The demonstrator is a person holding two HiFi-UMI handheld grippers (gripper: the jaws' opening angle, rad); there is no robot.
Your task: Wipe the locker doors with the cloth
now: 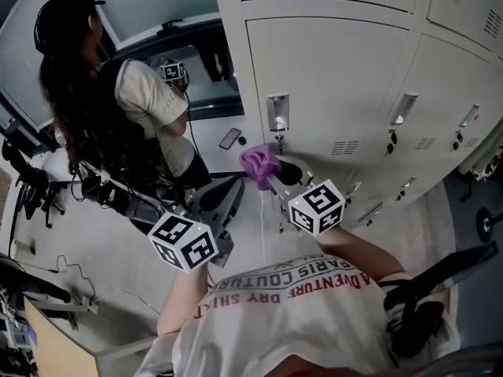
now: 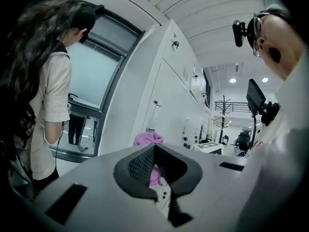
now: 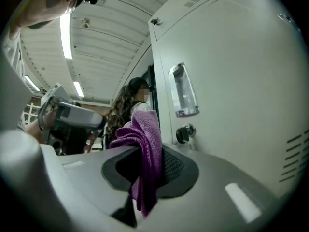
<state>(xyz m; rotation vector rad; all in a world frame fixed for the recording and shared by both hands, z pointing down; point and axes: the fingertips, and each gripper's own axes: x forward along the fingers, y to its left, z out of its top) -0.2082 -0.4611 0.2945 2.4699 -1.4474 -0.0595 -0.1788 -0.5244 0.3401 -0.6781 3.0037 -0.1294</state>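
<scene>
A purple cloth point(image 1: 258, 163) hangs bunched from my right gripper point(image 1: 271, 175), which is shut on it just below the handle point(image 1: 277, 112) of a white locker door point(image 1: 338, 77). In the right gripper view the cloth point(image 3: 145, 139) drapes over the pads of the right gripper point(image 3: 149, 151), close to the door point(image 3: 231, 81) and its key lock point(image 3: 185, 133). My left gripper point(image 1: 232, 191) sits lower left of the cloth, shut with nothing in it. In the left gripper view the tips of the left gripper point(image 2: 154, 149) meet, and the cloth point(image 2: 148, 139) shows beyond them.
Another person point(image 1: 118, 116) with long dark hair stands to the left by a window, close to my left gripper. A phone-like dark object point(image 1: 229, 138) lies on the floor by the locker's corner. More locker doors point(image 1: 440, 108) run off to the right.
</scene>
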